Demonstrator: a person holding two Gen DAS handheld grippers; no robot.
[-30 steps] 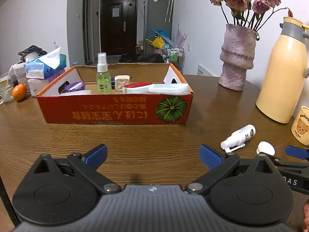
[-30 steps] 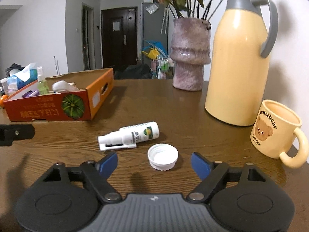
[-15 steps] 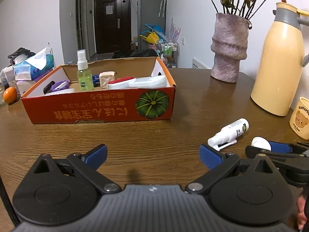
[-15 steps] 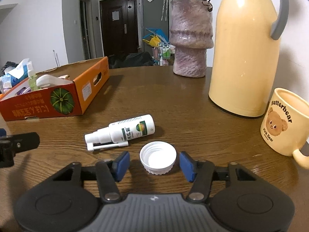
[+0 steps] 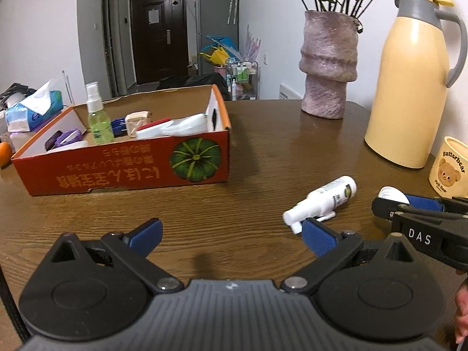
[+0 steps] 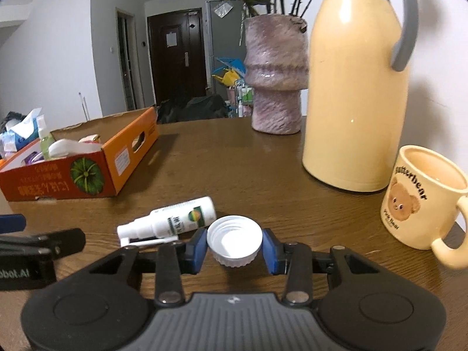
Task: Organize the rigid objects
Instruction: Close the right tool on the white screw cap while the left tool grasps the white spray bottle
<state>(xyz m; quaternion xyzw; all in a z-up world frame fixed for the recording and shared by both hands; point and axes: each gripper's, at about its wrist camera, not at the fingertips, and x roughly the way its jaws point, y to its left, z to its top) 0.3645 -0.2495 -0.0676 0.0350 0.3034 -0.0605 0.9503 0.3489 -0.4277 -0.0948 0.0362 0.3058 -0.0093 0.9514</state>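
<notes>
A white screw cap (image 6: 234, 240) lies open side up, and my right gripper (image 6: 234, 247) is shut on it, a blue pad on each side. The cap also shows in the left wrist view (image 5: 392, 194). A small white spray bottle (image 6: 169, 219) lies on its side on the wooden table just left of the cap; the left wrist view shows it too (image 5: 321, 201). The orange cardboard box (image 5: 122, 172) holds a green spray bottle (image 5: 98, 117) and several small items. My left gripper (image 5: 232, 235) is open and empty above bare table in front of the box.
A cream thermos jug (image 6: 356, 87), a bear mug (image 6: 424, 201) and a purple vase with flowers (image 6: 275, 79) stand at the right and back. Tissue packs (image 5: 32, 111) and an orange (image 5: 3, 153) sit left of the box.
My right gripper moved forward and closed its pads onto the white cap. My left gripper swung to the right, so the box shifted left in its view, and stayed open.
</notes>
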